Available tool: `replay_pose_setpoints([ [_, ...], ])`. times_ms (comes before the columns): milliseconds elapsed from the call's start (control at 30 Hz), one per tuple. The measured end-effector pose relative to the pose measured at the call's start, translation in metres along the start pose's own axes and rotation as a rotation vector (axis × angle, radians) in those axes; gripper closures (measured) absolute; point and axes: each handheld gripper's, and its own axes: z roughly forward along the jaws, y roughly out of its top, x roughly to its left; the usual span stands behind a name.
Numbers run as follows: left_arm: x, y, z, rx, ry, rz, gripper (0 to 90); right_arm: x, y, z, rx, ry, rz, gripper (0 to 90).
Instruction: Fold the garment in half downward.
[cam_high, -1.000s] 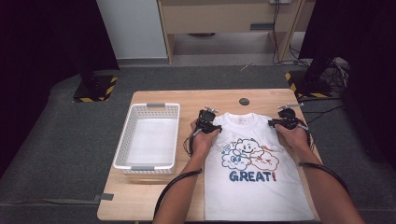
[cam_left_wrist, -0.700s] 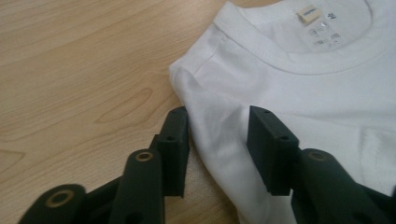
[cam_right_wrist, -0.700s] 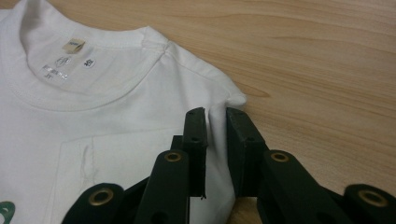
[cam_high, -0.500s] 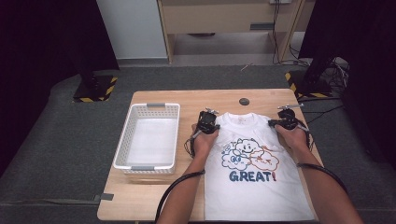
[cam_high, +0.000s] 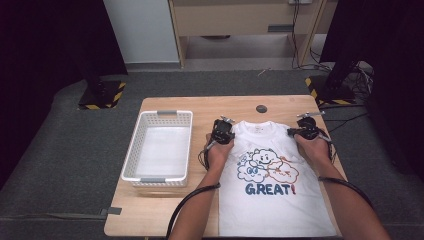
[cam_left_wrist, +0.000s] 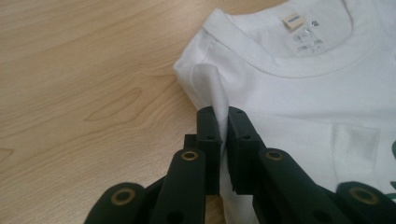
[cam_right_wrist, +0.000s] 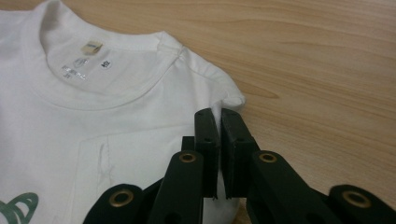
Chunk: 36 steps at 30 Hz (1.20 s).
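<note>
Dark curtains ring a pale wooden bench (cam_high: 170, 210), where a white shirt (cam_high: 272, 200) lies flat, print up, collar at the far edge, beside an empty basket (cam_high: 131, 155). Being cloth, it should be light, limp and prone to sag, so the shoulders look the best hold. Left tool (cam_left_wrist: 223, 122) is closed, pinching a raised fold at one shoulder; right tool (cam_right_wrist: 219, 122) is closed on the other shoulder's edge.
</note>
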Motion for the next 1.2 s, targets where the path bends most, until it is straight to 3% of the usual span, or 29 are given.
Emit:
replay_pose_setpoints([
  [367,-0.01,0.014,-0.027,-0.075,0.018,0.023,86.0,0.005,0.012,-0.029,-0.054,0.003,-0.021,86.6],
  [933,-0.032,0.034,-0.092,-0.195,0.051,0.064,86.1,0.023,0.03,-0.097,-0.161,0.002,-0.067,86.7],
  [1200,-0.033,0.039,-0.104,-0.222,0.06,0.067,86.1,0.031,0.038,-0.109,-0.173,-0.002,-0.096,86.8],
])
